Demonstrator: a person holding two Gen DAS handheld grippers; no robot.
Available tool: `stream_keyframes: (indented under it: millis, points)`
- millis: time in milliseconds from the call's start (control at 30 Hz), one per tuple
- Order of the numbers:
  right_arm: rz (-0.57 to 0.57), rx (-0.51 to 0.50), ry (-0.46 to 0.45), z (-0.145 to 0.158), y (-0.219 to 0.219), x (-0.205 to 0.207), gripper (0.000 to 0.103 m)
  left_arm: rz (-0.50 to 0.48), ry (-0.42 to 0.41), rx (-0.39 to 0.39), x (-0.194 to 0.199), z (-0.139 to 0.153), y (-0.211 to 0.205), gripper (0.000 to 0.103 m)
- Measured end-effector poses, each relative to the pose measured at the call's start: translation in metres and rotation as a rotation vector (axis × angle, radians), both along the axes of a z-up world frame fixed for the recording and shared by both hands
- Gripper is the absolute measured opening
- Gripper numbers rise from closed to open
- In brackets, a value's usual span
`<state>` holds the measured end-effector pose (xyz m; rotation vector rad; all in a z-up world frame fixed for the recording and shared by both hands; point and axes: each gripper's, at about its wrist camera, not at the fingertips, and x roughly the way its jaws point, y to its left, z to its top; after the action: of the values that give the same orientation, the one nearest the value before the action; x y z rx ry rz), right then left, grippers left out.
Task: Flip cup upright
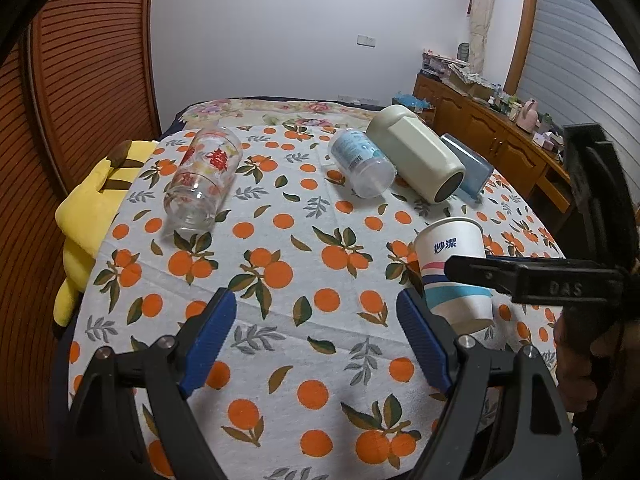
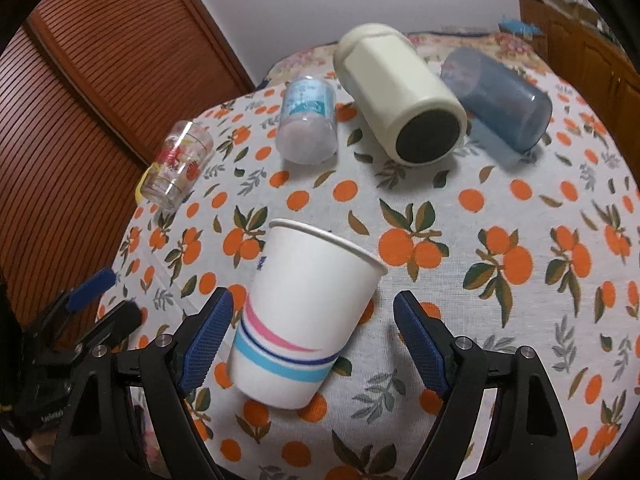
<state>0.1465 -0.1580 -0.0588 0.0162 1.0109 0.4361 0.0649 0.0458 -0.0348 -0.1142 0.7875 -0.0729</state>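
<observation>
A white paper cup (image 2: pixel 300 320) with pink and blue stripes stands upright on the orange-print tablecloth (image 2: pixel 480 220), between the open fingers of my right gripper (image 2: pixel 312 344); the blue pads do not touch it. In the left wrist view the same cup (image 1: pixel 454 270) stands at the right, partly behind the right gripper's black finger (image 1: pixel 520 276). My left gripper (image 1: pixel 316 344) is open and empty over the cloth, left of the cup.
Lying on their sides farther back: a printed glass (image 1: pixel 204 180), a clear plastic cup with a blue label (image 1: pixel 360 160), a cream tumbler (image 1: pixel 416 156) and a blue cup (image 2: pixel 500 96). A yellow plush (image 1: pixel 88 216) lies at the left edge. A wooden cabinet (image 1: pixel 500 140) stands right.
</observation>
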Motion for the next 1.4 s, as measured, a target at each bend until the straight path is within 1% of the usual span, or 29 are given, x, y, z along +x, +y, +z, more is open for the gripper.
stream_keyframes:
  millis: [200, 400, 533, 633, 733, 833, 967, 1033, 1100, 1167, 1267, 1400]
  points:
    - [-0.001, 0.004, 0.057, -0.007, -0.001, 0.01, 0.084, 0.0, 0.0, -0.001, 0.0, 0.0, 0.0, 0.083]
    - [0.008, -0.03, 0.071, -0.011, 0.001, 0.018, 0.082, -0.002, 0.002, 0.005, -0.001, 0.0, 0.0, 0.083]
    - [0.003, -0.021, 0.094, -0.011, -0.003, 0.025, 0.082, -0.004, 0.002, 0.005, -0.001, 0.0, -0.001, 0.083]
    - [0.011, -0.008, 0.107, -0.009, -0.004, 0.026, 0.076, -0.006, 0.002, 0.005, -0.002, 0.0, -0.002, 0.083]
    - [0.027, -0.012, 0.091, -0.006, -0.001, 0.024, 0.072, -0.01, 0.005, 0.004, 0.0, -0.001, -0.004, 0.083]
    - [0.043, 0.017, 0.041, 0.002, -0.001, 0.019, 0.071, -0.012, 0.008, 0.005, 0.001, -0.002, -0.006, 0.083]
    - [0.075, -0.021, -0.082, 0.012, 0.003, 0.011, 0.071, -0.012, 0.01, 0.004, 0.002, -0.004, -0.007, 0.083]
    - [0.098, -0.067, -0.164, 0.016, 0.007, 0.008, 0.071, -0.011, 0.011, 0.004, 0.002, -0.004, -0.007, 0.083]
    - [0.115, -0.135, -0.248, 0.017, 0.013, 0.005, 0.071, -0.011, 0.014, 0.004, 0.002, -0.005, -0.007, 0.083]
    - [0.135, -0.165, -0.28, 0.014, 0.016, 0.005, 0.071, -0.009, 0.016, 0.003, 0.003, -0.006, -0.007, 0.083]
    - [0.144, -0.176, -0.327, 0.012, 0.017, 0.003, 0.071, -0.006, 0.017, 0.001, 0.002, -0.008, -0.004, 0.083]
    - [0.144, -0.141, -0.374, 0.015, 0.012, 0.001, 0.072, -0.004, 0.018, -0.001, 0.002, -0.009, -0.003, 0.083]
